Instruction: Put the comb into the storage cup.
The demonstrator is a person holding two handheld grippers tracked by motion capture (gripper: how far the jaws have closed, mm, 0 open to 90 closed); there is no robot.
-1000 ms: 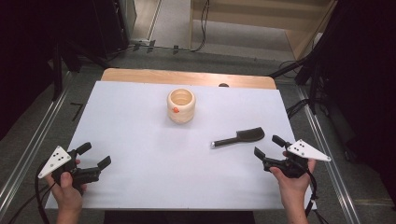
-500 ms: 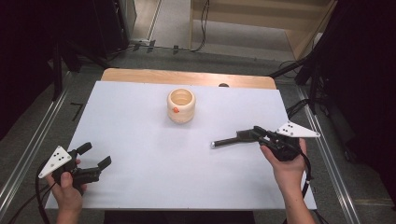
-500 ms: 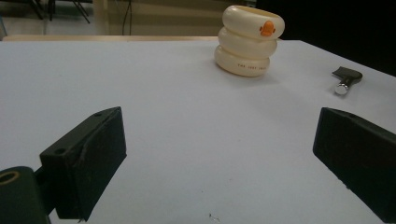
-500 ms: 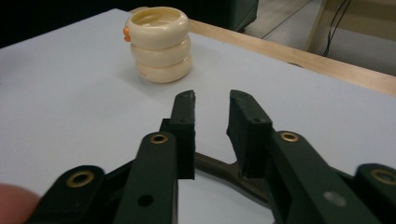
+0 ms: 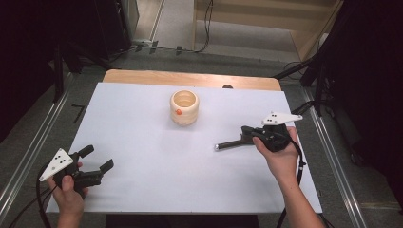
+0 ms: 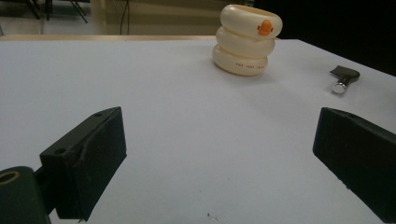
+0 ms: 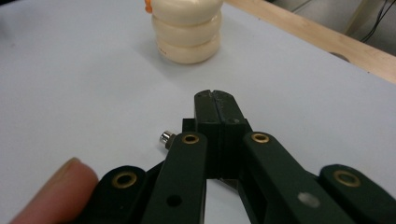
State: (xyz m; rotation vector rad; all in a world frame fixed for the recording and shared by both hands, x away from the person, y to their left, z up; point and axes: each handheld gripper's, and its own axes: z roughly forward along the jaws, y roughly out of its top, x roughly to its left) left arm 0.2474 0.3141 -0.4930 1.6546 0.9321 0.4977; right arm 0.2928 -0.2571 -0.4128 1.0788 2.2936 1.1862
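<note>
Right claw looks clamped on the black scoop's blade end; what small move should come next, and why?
Probably a short lift of the scoop off the white table, then a carry toward the cream cup. The right claw has just been closing and now pinches the scoop, whose metal-tipped handle points away from the hand. The left claw rests open, far off.

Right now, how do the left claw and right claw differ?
The left claw has its jaws wide apart and nothing between them; the right claw has just closed onto the black scoop. The left sits near the table's front edge, the right farther in. Both are hand-held, with grey plates on top.
</note>
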